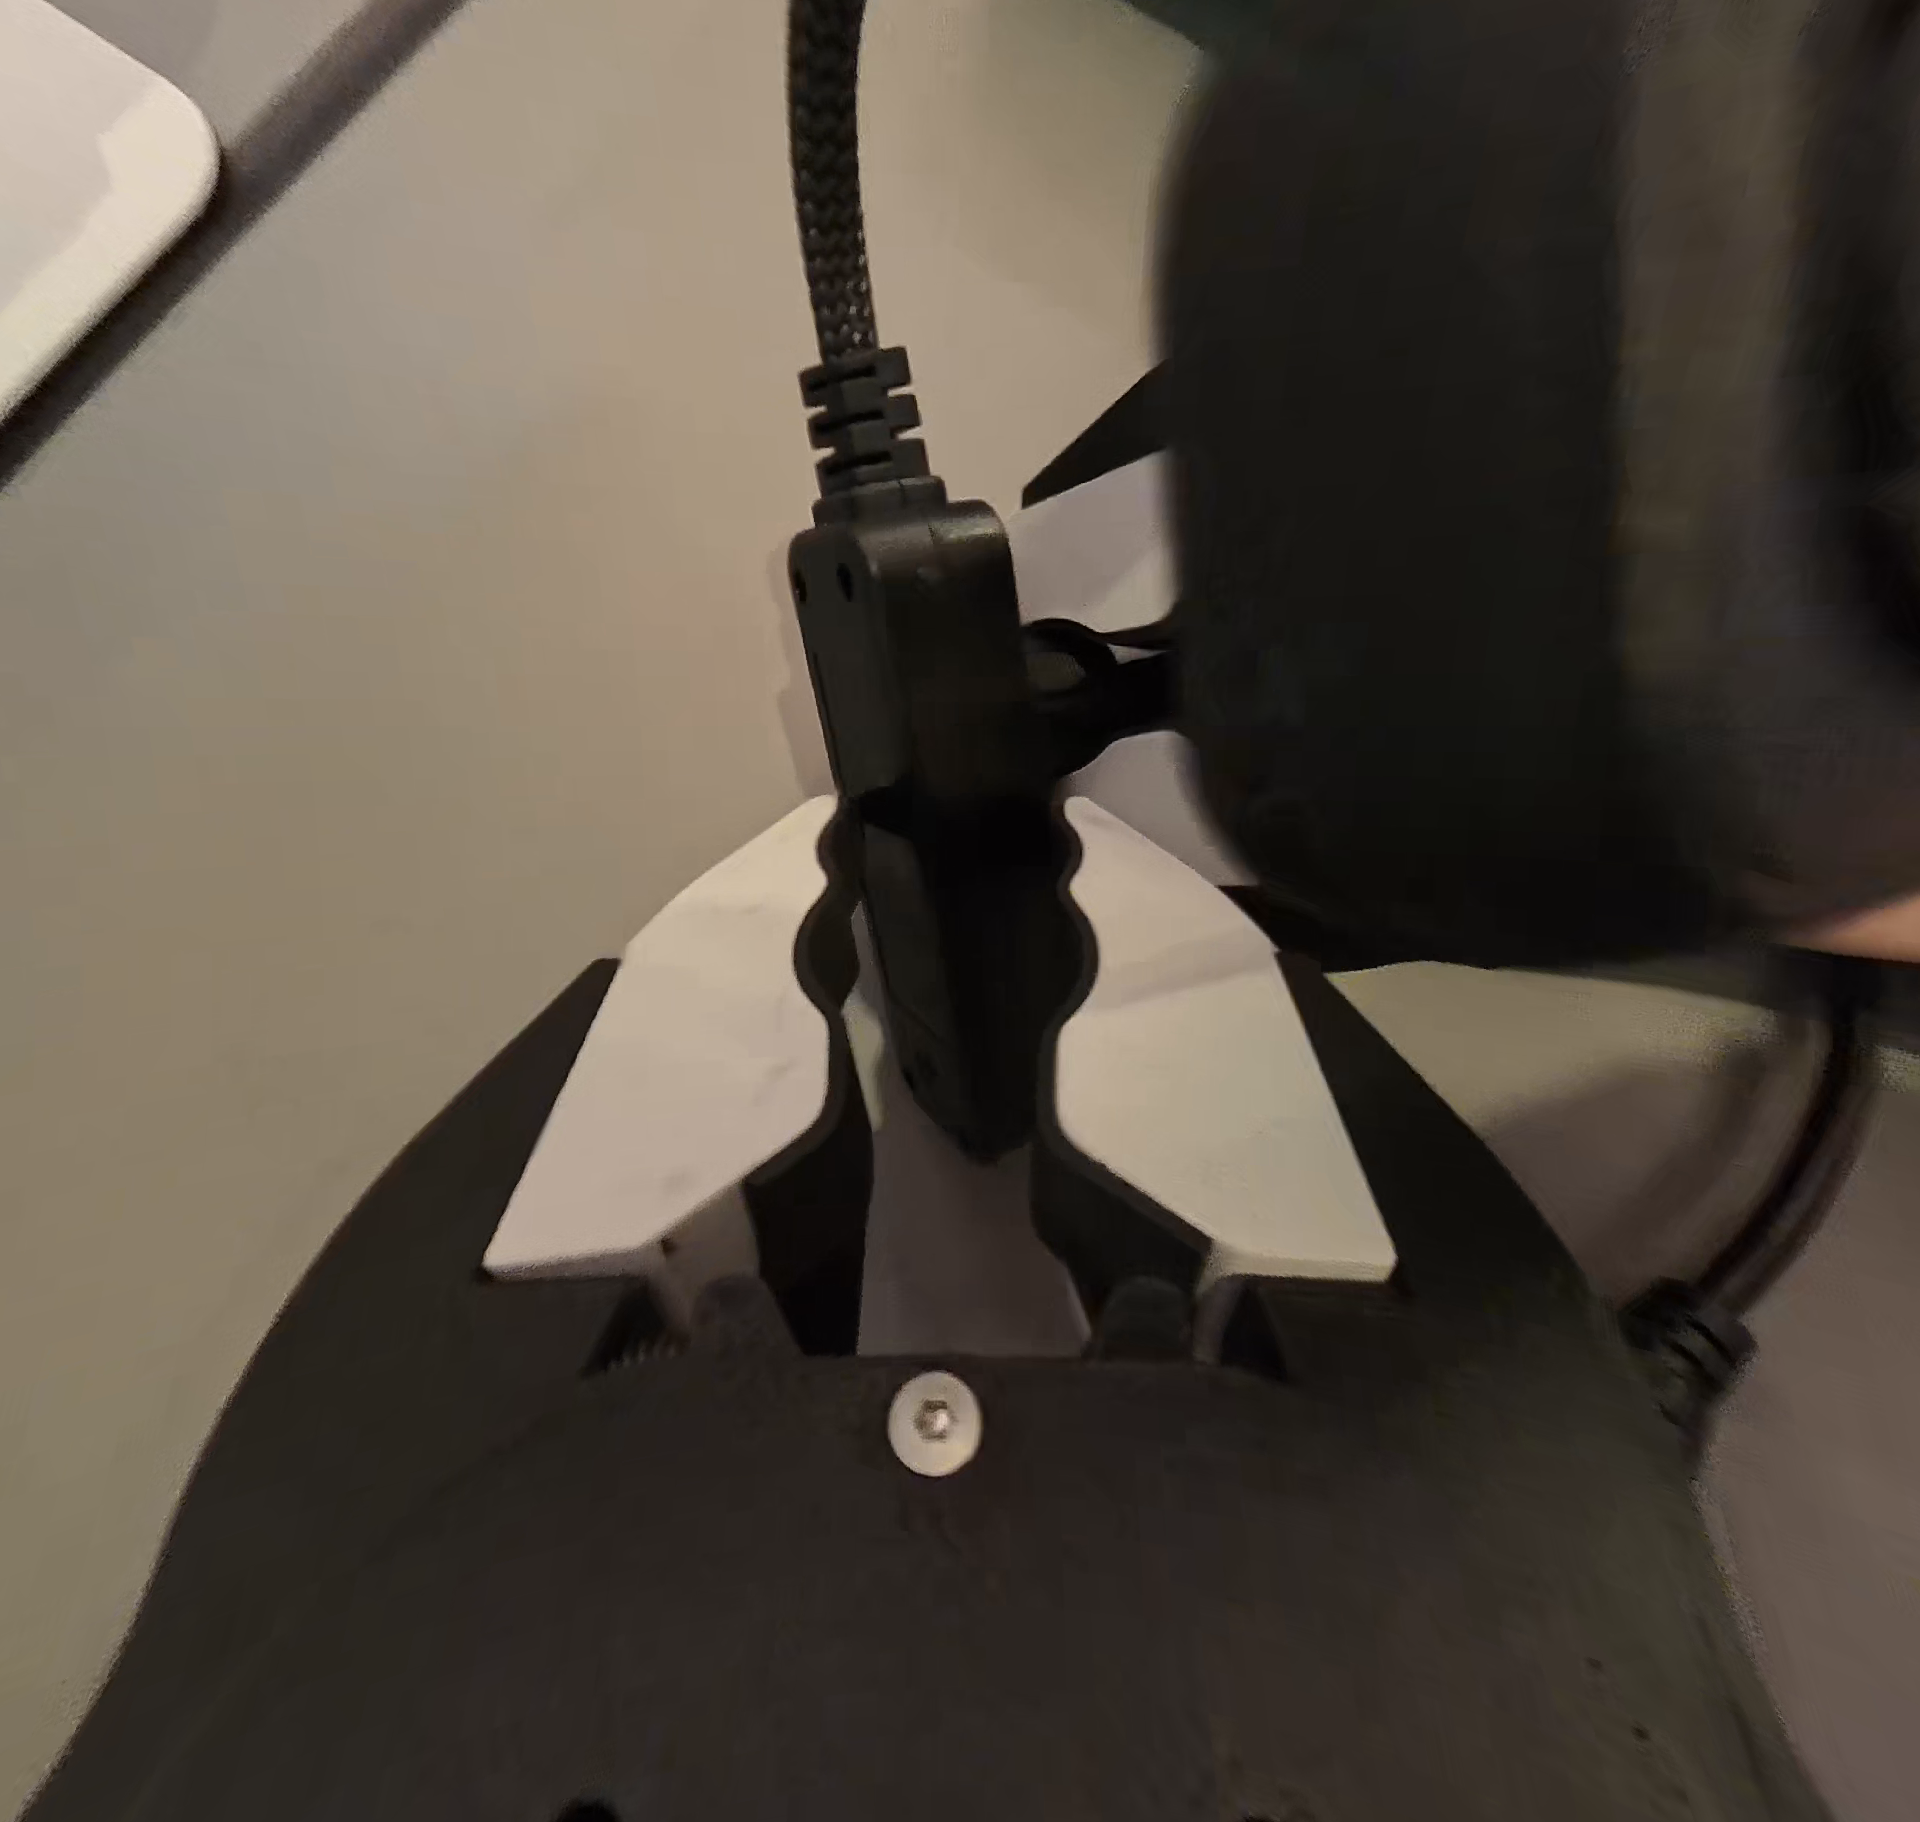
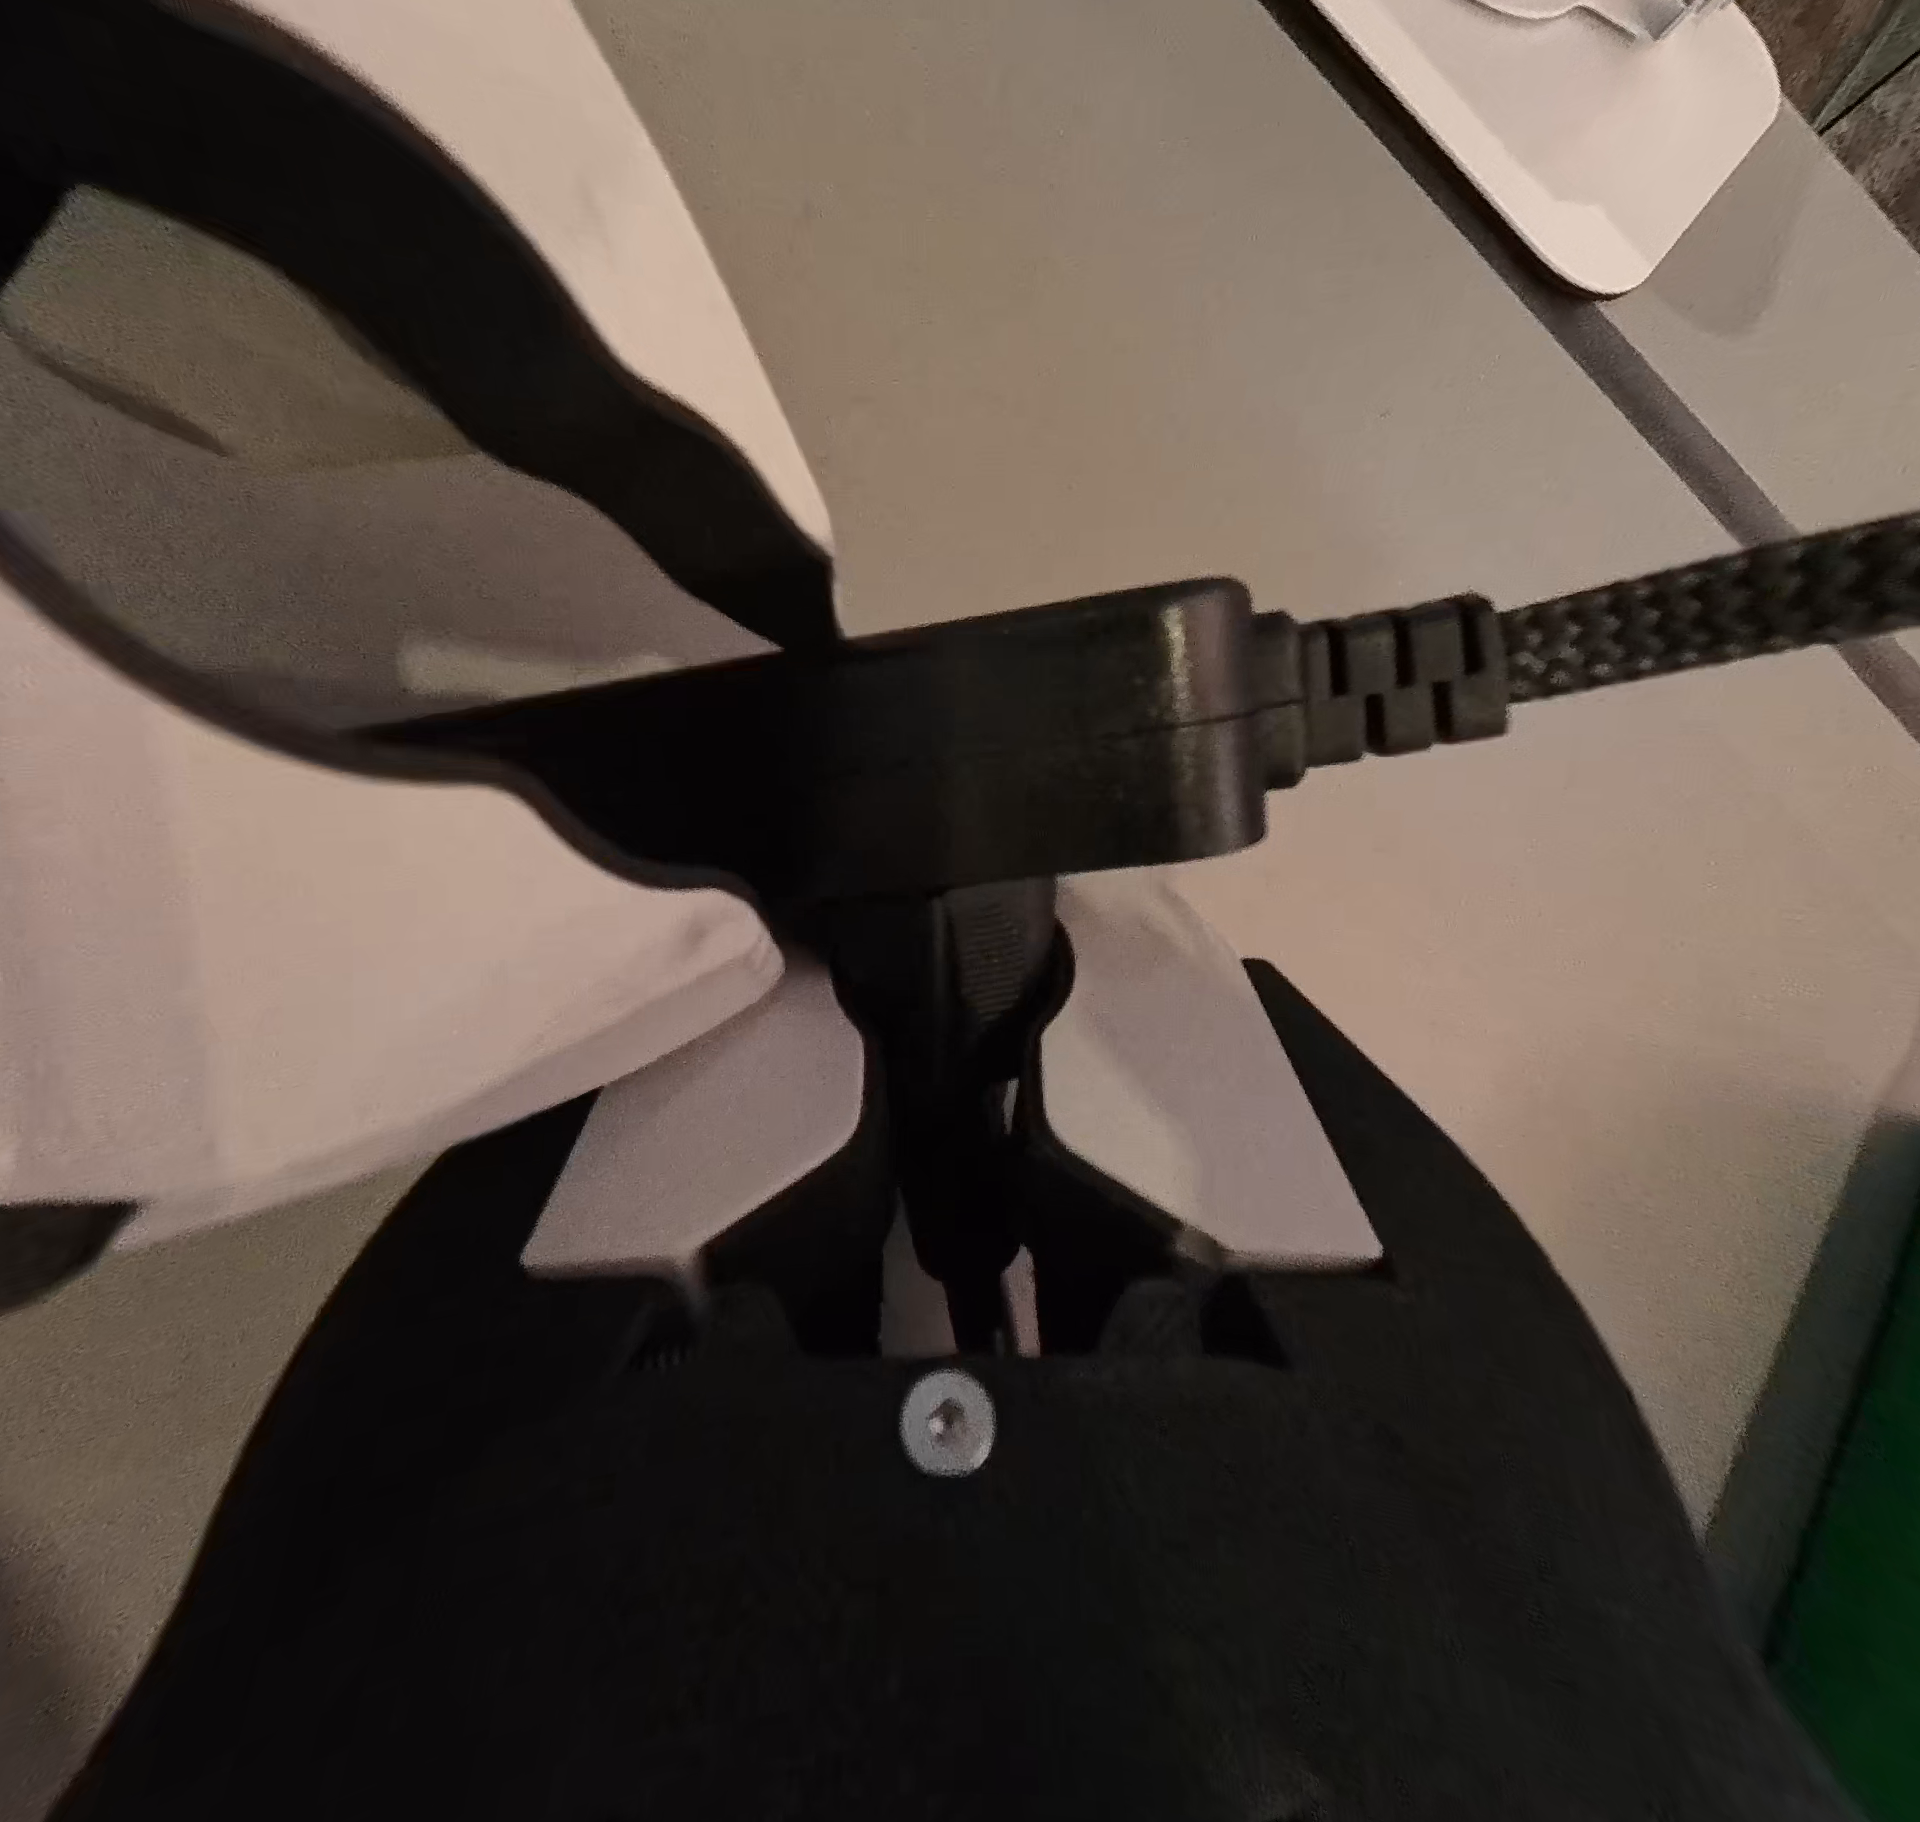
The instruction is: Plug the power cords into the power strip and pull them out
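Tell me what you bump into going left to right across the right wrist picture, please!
The other tongs, coming in from the left → black power strip → ribbed collar → braided black cable, running off the right edge.

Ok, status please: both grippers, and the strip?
Left gripper shut on power strip. Right gripper shut on plug at the strip. Nothing in the way.
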